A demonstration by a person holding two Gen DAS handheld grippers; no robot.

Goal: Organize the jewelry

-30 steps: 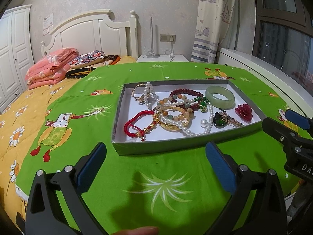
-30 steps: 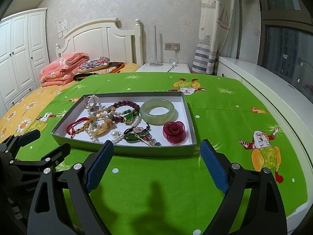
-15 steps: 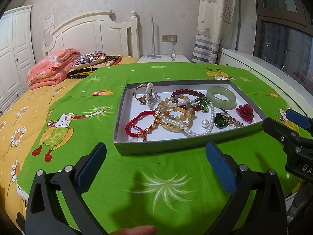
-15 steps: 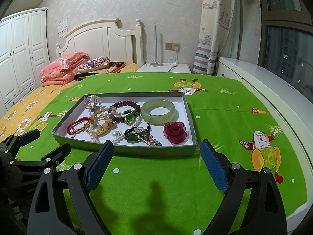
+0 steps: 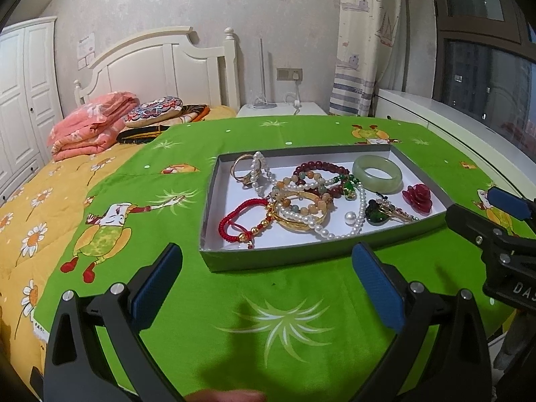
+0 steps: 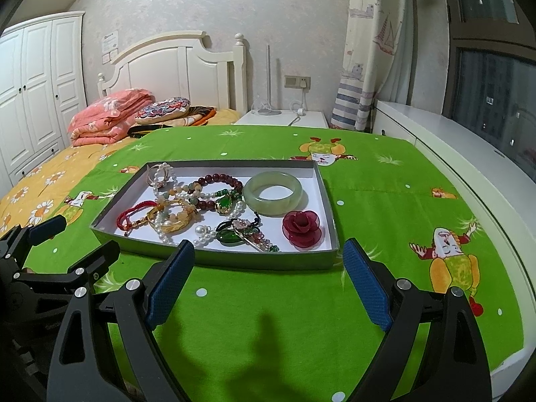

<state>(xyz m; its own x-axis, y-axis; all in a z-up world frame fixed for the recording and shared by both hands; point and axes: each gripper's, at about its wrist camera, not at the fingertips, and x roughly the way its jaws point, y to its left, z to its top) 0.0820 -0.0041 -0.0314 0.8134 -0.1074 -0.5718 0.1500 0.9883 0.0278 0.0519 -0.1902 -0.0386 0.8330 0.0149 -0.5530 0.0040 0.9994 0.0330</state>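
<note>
- A shallow grey tray [image 5: 281, 261] sits on a green cartoon-print cloth [image 5: 284, 318] spread over a bed.
- All the jewelry lies inside the tray: a pale jade bangle [image 6: 273, 192] at the far right, a red fabric rose [image 6: 301, 227] nearer, both lying apart from the rest.
- To the left, pearl strands [image 5: 338, 231], a gold bangle [image 5: 301, 222], a red cord bracelet [image 5: 234, 221] and dark red beads [image 5: 318, 171] overlap in a tangle.
- The left gripper [image 5: 268, 288] and right gripper [image 6: 268, 281] hover near the tray's near wall, jaws spread wide, holding nothing.
- Judging by this, lifting loose pieces is easy; the tangle needs one strand gripped and drawn slowly.
- The near wall blocks a low approach.
</note>
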